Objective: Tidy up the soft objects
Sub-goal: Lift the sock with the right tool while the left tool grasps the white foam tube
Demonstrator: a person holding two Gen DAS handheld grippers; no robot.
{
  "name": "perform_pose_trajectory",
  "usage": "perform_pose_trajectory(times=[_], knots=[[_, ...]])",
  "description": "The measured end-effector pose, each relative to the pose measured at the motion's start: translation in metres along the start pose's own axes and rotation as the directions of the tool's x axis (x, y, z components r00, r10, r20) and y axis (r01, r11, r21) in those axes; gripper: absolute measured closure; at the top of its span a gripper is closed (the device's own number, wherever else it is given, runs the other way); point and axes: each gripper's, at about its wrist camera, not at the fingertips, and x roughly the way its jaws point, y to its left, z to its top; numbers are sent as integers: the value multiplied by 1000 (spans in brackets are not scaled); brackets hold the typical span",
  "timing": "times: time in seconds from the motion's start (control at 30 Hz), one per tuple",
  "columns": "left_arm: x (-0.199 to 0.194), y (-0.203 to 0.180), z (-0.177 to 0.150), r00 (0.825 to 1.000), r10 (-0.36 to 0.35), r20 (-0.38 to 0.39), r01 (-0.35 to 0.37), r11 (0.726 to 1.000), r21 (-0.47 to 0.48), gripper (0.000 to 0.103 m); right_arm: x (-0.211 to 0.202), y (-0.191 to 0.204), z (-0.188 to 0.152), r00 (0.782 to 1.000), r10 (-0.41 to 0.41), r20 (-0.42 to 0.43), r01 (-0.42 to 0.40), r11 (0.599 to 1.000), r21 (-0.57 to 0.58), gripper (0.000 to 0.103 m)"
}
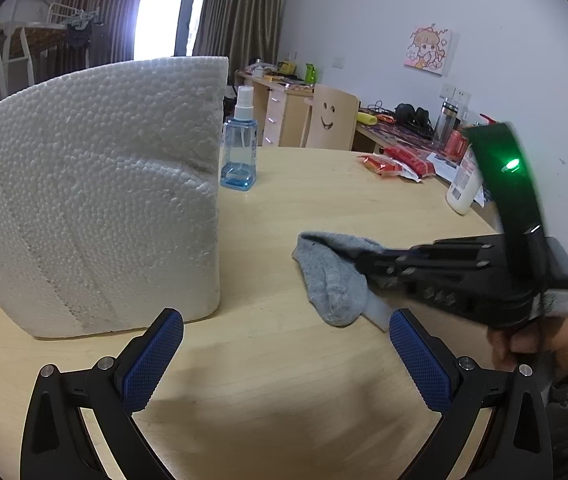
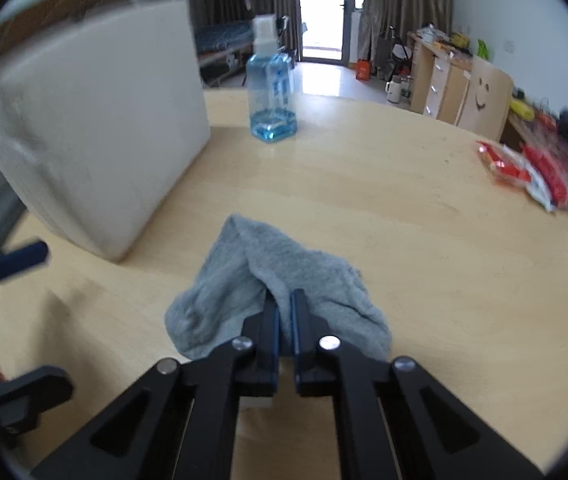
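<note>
While the pale wooden round table [image 1: 284, 368] fills most of both views, the large white polystyrene foam block [image 1: 92, 200] stands upright on its left part, its grainy face turned toward the left wrist camera. Just beside the block's far corner stands the clear blue plastic spray bottle [image 1: 239, 140] with a white nozzle, upright and holding a little blue liquid at its base. Red snack packets [image 1: 397, 162] lie near the table's right edge, well apart from the block. The left gripper [image 1: 285, 354] hovers low over bare tabletop with its blue-padded fingers [image 1: 152, 364] spread wide and nothing between them. The right gripper [image 2: 284, 312], seen from the side in the left view with a green light on its body, has its fingers pressed almost together, pinching the crumpled grey fabric sock [image 2: 280, 280]. The sock hangs in loose folds from those fingertips near the middle of the table, to the right of the foam block; whether its lower end touches the wood cannot be told
</note>
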Motion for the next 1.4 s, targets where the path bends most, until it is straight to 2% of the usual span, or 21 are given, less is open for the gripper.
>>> perform_pose_trajectory(times=[0.3,0.6,0.73,1.13,1.2,1.4], knots=[[-7,-16,2,1000,-2,7,1,1000,24,0,-48,-6,0,992,6,122,-10,999,32,96],[-7,-43,4,1000,1,-4,-1,999,44,0,-92,-21,-9,972,-21,235,3,997,73,96],[-5,-54,7,1000,9,-1,-9,998,56,0,-110,-30,-15,962,-30,272,7,996,88,96],[19,-80,18,999,38,-34,-37,999,6,0,-144,-54,-37,937,-46,346,1,992,129,96],[27,-83,19,998,50,-48,-50,999,-4,2,-142,-56,-41,939,-42,341,-4,991,135,96],[45,-86,20,993,83,-86,-87,995,-42,19,-136,-67,-47,944,-18,330,-33,989,147,96]])
